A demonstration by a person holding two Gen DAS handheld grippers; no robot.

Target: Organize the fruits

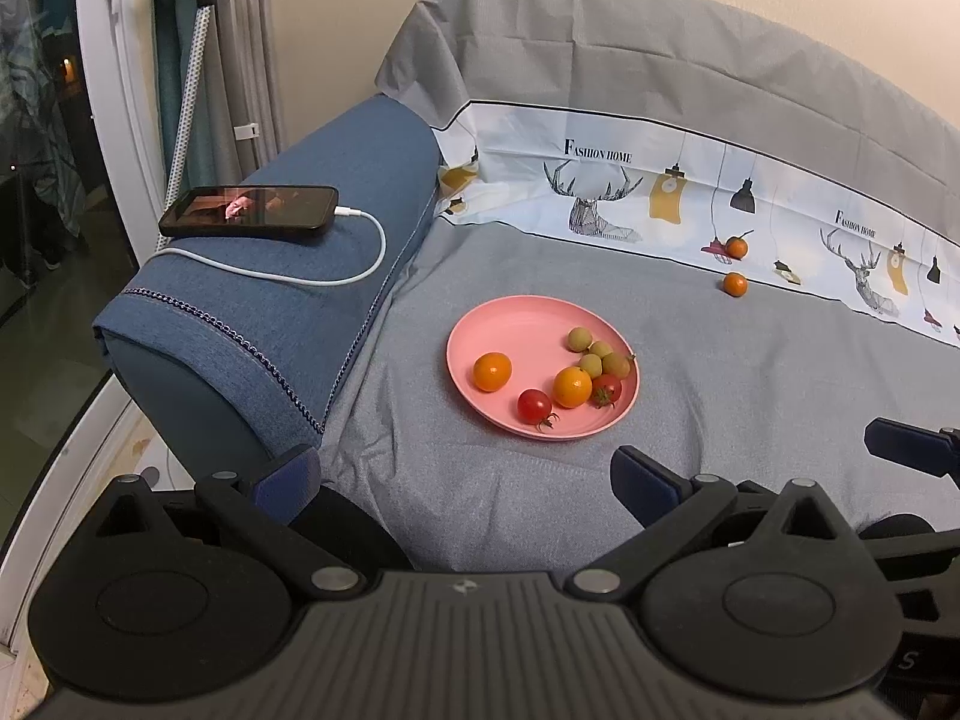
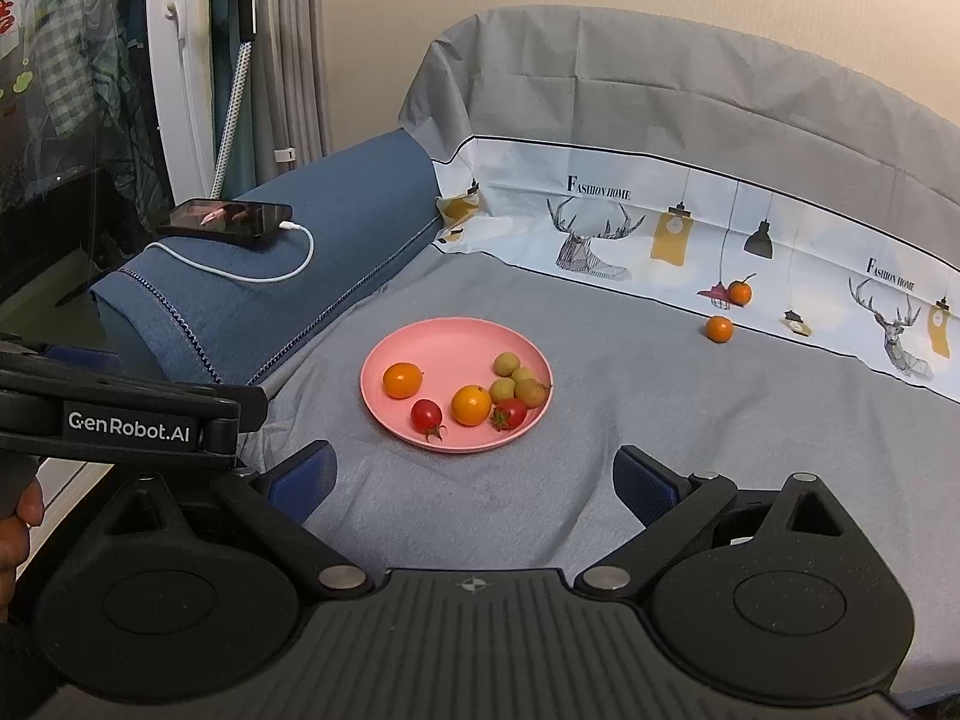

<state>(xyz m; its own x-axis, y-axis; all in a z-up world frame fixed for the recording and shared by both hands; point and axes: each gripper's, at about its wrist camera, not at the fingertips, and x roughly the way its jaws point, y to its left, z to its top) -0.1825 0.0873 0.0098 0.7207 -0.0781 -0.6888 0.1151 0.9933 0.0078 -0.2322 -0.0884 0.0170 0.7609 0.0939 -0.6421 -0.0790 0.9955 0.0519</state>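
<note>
The left gripper (image 1: 465, 483) is wide and holds nothing. Its two blue fingers (image 1: 287, 483) hang over the grey sofa cover (image 1: 750, 408), on the near side of the pink plate (image 1: 528, 324). The right gripper (image 2: 474, 480) is wide too, and it is empty. It also hangs on the near side of the pink plate (image 2: 444, 342), not touching it. In the right view, the left gripper shows at the left edge, and part of a hand (image 2: 18, 525) shows below it.

The pink plate sits on the grey sofa cover, and fruit lies in it. One orange (image 1: 492, 371) lies alone in the left part of the plate. A second orange (image 1: 572, 387) lies nearer the middle. A red tomato (image 1: 534, 406) lies at the near rim, just left of that second orange. Another red tomato (image 1: 606, 390) touches the second orange on its right side. Four small green fruits (image 1: 600, 354) bunch up in the right part of the plate, behind the tomato.

Two more small oranges are off the plate, far behind it and to its right. One (image 1: 735, 284) lies on the grey cover. The other (image 1: 737, 247), with a stem, rests against the white printed cloth (image 1: 600, 180) with deer and lamps on it.

To the left of the plate is the blue sofa arm (image 1: 270, 300). A black phone (image 1: 249, 211) lies on top of it, with a white cable (image 1: 360, 240) plugged in.
</note>
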